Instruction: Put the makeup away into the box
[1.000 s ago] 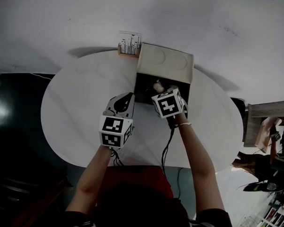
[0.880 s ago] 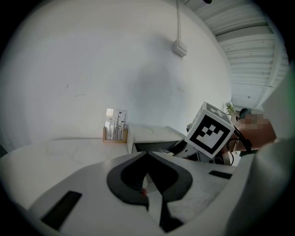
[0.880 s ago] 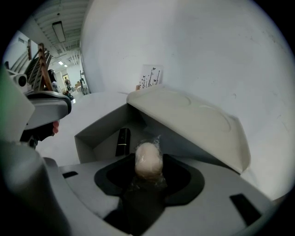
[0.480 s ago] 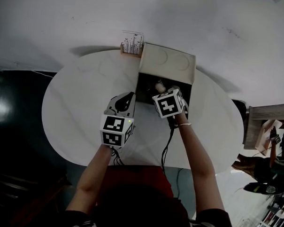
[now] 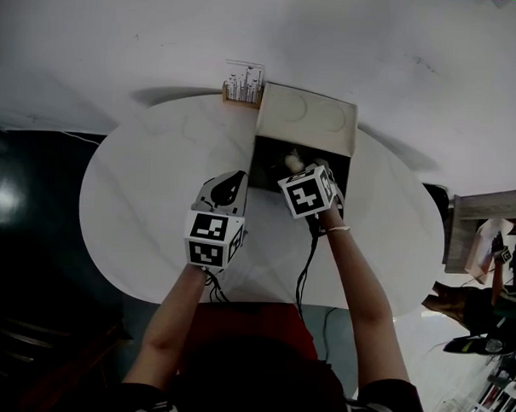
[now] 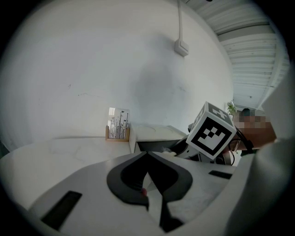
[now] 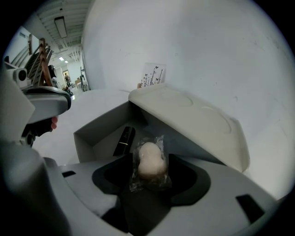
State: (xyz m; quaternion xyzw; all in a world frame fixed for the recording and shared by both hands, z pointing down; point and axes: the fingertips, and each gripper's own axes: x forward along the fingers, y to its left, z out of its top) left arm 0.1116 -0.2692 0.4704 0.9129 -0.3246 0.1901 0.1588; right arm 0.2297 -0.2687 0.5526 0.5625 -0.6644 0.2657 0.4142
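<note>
The person is leaning over a round white surface point(image 5: 147, 196), both forearms reaching forward from the lower edge of the head view. The right forearm point(image 5: 361, 291) is stretching further out, and the right hand-held gripper point(image 5: 306, 171) is tipping steeply downward over the open box point(image 7: 85, 138) at the far side of the surface. Its jaws have just been opening, and they are standing apart. A pale makeup sponge in a clear wrapper point(image 7: 150, 163) is sitting between them, above the dark inside of the box. Whether the pads are touching the wrapper cannot be made out. A dark slim tube point(image 7: 123, 140) is lying on the box floor beyond the sponge, and the pale lid point(image 7: 193, 120) is standing raised at the back.

The left forearm point(image 5: 172, 325) is resting nearer the person, and the left hand-held gripper point(image 5: 229, 184) is hovering low over the surface just left of the box, pointing slightly downward. Its jaws are pressing together with nothing between them. A small card holder point(image 5: 244, 82) is standing at the box's far left corner.
</note>
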